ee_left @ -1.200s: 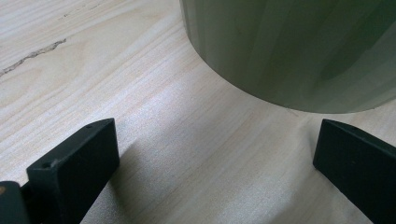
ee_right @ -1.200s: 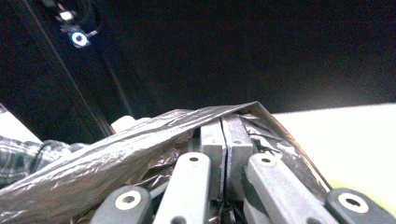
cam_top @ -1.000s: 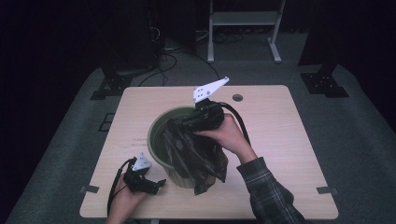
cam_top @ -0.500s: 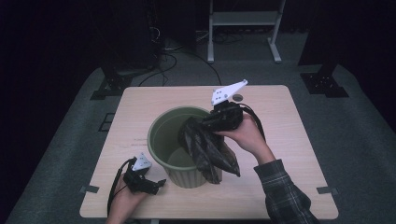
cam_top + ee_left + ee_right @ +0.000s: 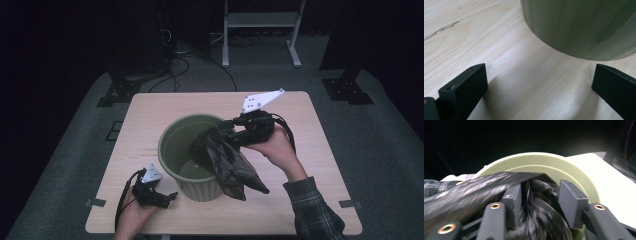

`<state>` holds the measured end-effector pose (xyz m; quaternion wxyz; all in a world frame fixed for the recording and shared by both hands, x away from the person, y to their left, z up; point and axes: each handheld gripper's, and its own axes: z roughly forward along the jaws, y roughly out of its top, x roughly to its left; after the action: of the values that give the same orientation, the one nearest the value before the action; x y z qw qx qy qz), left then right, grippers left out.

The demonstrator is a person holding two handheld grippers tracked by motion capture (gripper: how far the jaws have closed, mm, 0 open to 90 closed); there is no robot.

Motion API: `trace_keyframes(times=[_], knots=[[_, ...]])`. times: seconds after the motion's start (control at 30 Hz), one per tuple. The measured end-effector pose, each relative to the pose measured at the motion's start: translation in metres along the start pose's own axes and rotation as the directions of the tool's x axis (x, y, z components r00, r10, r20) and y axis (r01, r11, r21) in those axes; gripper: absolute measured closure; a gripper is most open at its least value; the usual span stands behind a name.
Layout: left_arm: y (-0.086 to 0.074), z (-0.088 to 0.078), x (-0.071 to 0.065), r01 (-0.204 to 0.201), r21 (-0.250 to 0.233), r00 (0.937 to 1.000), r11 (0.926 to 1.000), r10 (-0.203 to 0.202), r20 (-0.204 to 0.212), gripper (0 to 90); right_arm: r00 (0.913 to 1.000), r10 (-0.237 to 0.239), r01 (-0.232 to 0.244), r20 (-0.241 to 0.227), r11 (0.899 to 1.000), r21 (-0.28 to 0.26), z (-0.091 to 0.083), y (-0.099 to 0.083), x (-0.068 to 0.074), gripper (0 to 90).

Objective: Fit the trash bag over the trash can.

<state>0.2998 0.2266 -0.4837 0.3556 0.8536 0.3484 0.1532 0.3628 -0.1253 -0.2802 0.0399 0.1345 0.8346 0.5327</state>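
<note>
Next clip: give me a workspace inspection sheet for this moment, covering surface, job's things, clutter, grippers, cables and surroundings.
Surface: pale wooden table, bare apart from the job's things.
Job's things: round olive-green plastic bin upright mid-table; crumpled black plastic bag draped over its right rim, hanging outside.
Clutter: nothing seen.
Grippers: left gripper rests on the table beside the bin, jaws wide, holding nothing. Right gripper at the rim, jaws just been opening, bag between them.
Cables: a black cable trails from the left gripper; more lie on the floor behind.
Surroundings: grey carpet, metal stand legs, dark background.
</note>
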Motion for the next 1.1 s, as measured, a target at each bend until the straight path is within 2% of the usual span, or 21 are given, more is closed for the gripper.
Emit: trace_keyframes(times=[0.23,0.43,0.63,0.8,1.1], knots=[[0.0,0.0,0.0,0.0,0.0,1.0,1.0,0.0,0.0,0.0,0.9989,0.009,-0.007,0.046,0.999,-0.032,-0.023,-0.009,0.004,48.2],[0.0,0.0,0.0,0.0,0.0,1.0,1.0,0.0,0.0,0.0,0.9966,0.028,-0.023,0.078,0.998,-0.062,-0.049,-0.031,0.008,48.3],[0.0,0.0,0.0,0.0,0.0,1.0,1.0,0.0,0.0,0.0,0.9948,0.06,-0.054,0.082,0.996,-0.074,-0.068,-0.053,0.013,48.3],[0.0,0.0,0.0,0.0,0.002,1.0,1.0,0.0,0.0,0.0,0.9954,0.077,-0.072,0.056,0.993,-0.096,-0.073,-0.069,0.021,48.3],[0.0,0.0,0.0,0.0,0.002,1.0,1.0,0.0,0.0,0.0,0.9985,0.055,-0.053,0.01,0.993,-0.107,-0.062,-0.075,0.034,48.2]])
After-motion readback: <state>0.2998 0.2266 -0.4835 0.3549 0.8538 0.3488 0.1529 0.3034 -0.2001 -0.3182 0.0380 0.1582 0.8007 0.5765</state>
